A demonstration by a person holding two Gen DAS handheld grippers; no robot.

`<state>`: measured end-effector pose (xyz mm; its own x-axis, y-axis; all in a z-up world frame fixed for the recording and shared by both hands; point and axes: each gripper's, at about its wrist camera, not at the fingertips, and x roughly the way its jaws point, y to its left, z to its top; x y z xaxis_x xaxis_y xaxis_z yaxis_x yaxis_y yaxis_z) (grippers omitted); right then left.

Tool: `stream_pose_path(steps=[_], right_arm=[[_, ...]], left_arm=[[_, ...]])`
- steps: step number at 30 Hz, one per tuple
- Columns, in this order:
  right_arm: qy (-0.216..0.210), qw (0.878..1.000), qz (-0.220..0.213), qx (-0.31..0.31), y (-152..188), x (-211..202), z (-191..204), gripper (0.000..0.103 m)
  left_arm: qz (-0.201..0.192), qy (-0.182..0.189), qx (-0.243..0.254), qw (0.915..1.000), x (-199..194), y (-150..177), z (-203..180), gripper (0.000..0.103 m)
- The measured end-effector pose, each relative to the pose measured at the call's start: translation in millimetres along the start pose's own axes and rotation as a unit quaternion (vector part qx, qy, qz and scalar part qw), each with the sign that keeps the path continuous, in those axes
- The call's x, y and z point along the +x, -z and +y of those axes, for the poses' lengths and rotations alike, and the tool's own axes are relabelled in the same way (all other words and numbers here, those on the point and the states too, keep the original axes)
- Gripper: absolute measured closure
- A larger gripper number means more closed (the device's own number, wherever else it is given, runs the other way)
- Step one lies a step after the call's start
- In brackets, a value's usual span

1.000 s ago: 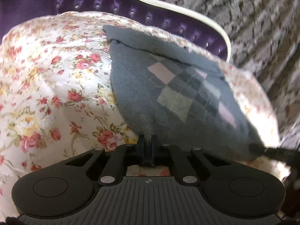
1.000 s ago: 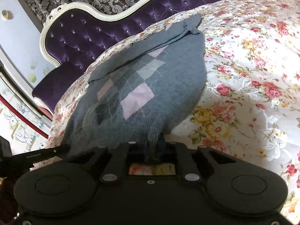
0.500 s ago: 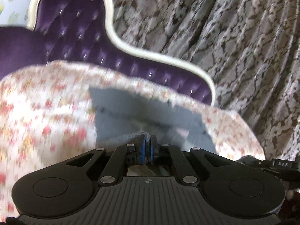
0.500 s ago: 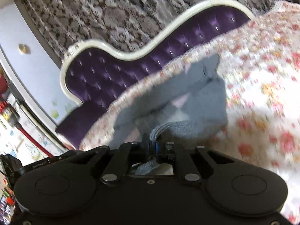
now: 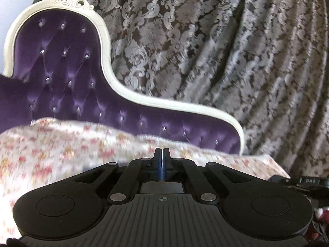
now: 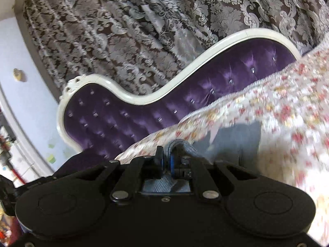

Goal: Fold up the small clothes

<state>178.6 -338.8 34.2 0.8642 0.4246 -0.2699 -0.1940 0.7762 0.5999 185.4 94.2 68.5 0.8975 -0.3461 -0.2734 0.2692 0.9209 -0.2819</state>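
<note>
Right gripper [image 6: 166, 158] is pinching the knitted hem of the grey sweater [image 6: 238, 142] above the flowery bedspread [image 6: 287, 111], left gripper [image 5: 162, 158] fingers are clenched, can't tell on what, and this soft floppy knit is begging for edge grabs.

a home bedroom: tufted purple headboard [image 5: 67, 94], floral bedspread [image 6: 287, 111], damask curtains [image 5: 226, 51]

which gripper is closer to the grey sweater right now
Right. The right gripper pinches a fold of the grey sweater; the left gripper is shut, with no sweater clearly visible in its view.
</note>
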Motion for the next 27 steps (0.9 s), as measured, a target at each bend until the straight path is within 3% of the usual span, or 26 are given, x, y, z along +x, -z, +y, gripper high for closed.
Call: stream_pose_path(steps=[5,8,11,12,13,19,24,25,27], right_arm=[[0.031,0.999,0.007,-0.005,-19.6,59.9,-22.6,0.095],[0.051,0.998,0.021,0.004,-21.9,88.5,-38.8,0.093],[0.066,0.997,0.044,-0.018,-14.3,97.2,-43.4,0.086],[0.068,0.996,0.051,-0.028,-11.7,96.9,-43.7,0.086],[0.073,0.995,0.057,-0.038,-9.1,96.8,-44.1,0.086],[0.097,0.989,0.092,-0.055,9.8,89.1,-51.5,0.085],[0.099,0.989,0.092,-0.059,15.3,75.0,-50.3,0.085],[0.099,0.989,0.092,-0.063,15.5,73.7,-49.0,0.083],[0.101,0.988,0.094,-0.072,15.3,71.9,-47.4,0.066]], left_arm=[[0.020,-0.028,-0.014,0.9993,60.2,-11.6,24.6,0.102],[0.063,-0.016,-0.018,0.9977,84.8,-1.3,40.0,0.101],[0.116,0.002,0.000,0.9933,88.8,17.4,44.8,0.088],[0.130,0.009,0.007,0.9915,87.2,25.0,45.2,0.074],[0.145,0.019,0.015,0.9891,85.1,32.7,44.5,0.065],[0.247,0.065,0.075,0.9640,94.4,67.7,35.2,0.048],[0.275,0.094,0.113,0.9502,94.0,82.8,22.8,0.042],[0.279,0.099,0.121,0.9474,94.1,85.3,19.5,0.039],[0.287,0.100,0.142,0.9420,95.4,89.9,12.2,0.038]])
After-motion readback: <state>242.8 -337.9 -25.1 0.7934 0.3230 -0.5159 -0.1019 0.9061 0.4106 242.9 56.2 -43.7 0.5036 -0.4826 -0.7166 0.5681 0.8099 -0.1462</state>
